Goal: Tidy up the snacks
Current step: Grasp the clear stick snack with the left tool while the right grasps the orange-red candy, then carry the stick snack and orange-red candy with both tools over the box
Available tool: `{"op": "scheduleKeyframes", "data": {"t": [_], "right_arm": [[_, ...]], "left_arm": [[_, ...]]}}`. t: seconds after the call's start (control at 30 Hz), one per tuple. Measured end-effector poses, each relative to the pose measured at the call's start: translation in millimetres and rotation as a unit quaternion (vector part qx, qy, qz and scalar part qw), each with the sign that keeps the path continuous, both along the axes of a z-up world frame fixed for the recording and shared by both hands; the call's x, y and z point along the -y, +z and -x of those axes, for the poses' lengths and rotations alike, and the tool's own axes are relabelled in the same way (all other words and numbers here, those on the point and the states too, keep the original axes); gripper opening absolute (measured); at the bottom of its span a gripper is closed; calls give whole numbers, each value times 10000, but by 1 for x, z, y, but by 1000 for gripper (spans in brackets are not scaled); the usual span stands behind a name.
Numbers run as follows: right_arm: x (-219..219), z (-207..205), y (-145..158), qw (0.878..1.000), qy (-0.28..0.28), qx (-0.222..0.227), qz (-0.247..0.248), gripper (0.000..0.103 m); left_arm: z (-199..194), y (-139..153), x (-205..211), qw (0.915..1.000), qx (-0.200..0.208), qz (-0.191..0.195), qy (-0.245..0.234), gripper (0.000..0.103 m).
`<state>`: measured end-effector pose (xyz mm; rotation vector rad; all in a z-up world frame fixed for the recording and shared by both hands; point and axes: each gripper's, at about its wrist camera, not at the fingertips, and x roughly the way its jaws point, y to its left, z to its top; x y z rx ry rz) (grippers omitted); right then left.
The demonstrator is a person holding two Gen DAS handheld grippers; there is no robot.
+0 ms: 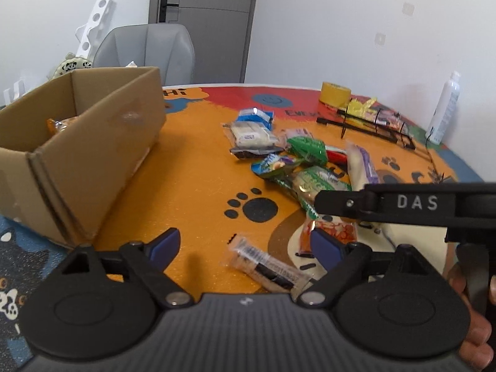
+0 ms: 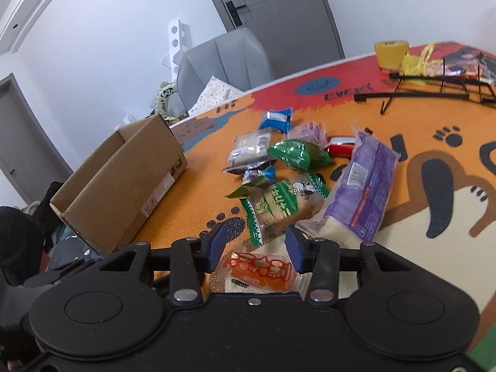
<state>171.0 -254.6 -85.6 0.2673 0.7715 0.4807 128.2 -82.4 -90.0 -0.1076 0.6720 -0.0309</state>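
A pile of snack packets (image 1: 297, 155) lies on the orange paw-print mat (image 1: 192, 192). To its left stands an open cardboard box (image 1: 80, 155) with an orange-wrapped snack (image 1: 57, 124) inside. My left gripper (image 1: 245, 245) is open wide above a clear packet with a dark bar (image 1: 266, 266), not touching it. My right gripper (image 2: 255, 246) is shut on an orange-red snack packet (image 2: 257, 271), its blue pads (image 2: 294, 249) against the packet's sides. Just ahead of it lie a green bread packet (image 2: 279, 207) and a purple packet (image 2: 362, 192). The box (image 2: 124, 183) is to its left.
At the far right of the mat are a yellow tape roll (image 1: 336, 93), a black wire rack (image 1: 372, 124) with yellow wrappers, and a white spray bottle (image 1: 446, 108). A grey chair (image 1: 145, 52) stands behind the table. The right tool's body (image 1: 403, 204) crosses the left wrist view.
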Motion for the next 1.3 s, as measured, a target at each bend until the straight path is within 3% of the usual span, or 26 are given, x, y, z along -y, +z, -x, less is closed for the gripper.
{"op": "scheduleKeyframes", "data": {"t": [0.23,0.5,0.7,0.87,1.03,1.17,1.2,1.23,1.3], "right_arm": [[3,9,-11,9997,106,-231,27,44],[-15,24,-9,9985,279,-4,466,44],[-19,28,-7,9972,377,-2,647,22],[-12,33,-6,9975,308,-97,622,20],[-18,36,-5,9962,337,-26,806,29],[-26,37,-6,9942,387,111,997,31],[-26,36,-5,9941,382,116,1013,29],[-25,36,-5,9940,361,108,1024,21],[-22,33,-5,9955,374,14,871,19]], "left_arm": [[3,-11,-8,9997,-227,-67,9,83],[15,-10,-24,9995,-241,-159,100,67],[16,-8,-20,9998,-184,25,-69,54],[16,-10,-8,9996,-139,9,-241,47],[16,-10,-7,9995,-155,-16,-273,19],[19,-7,-14,9996,-118,109,-243,17],[20,-4,-15,9997,-77,100,-223,17],[21,-2,-16,9997,-37,105,-208,17],[22,5,-20,9997,29,136,-186,17]]}}
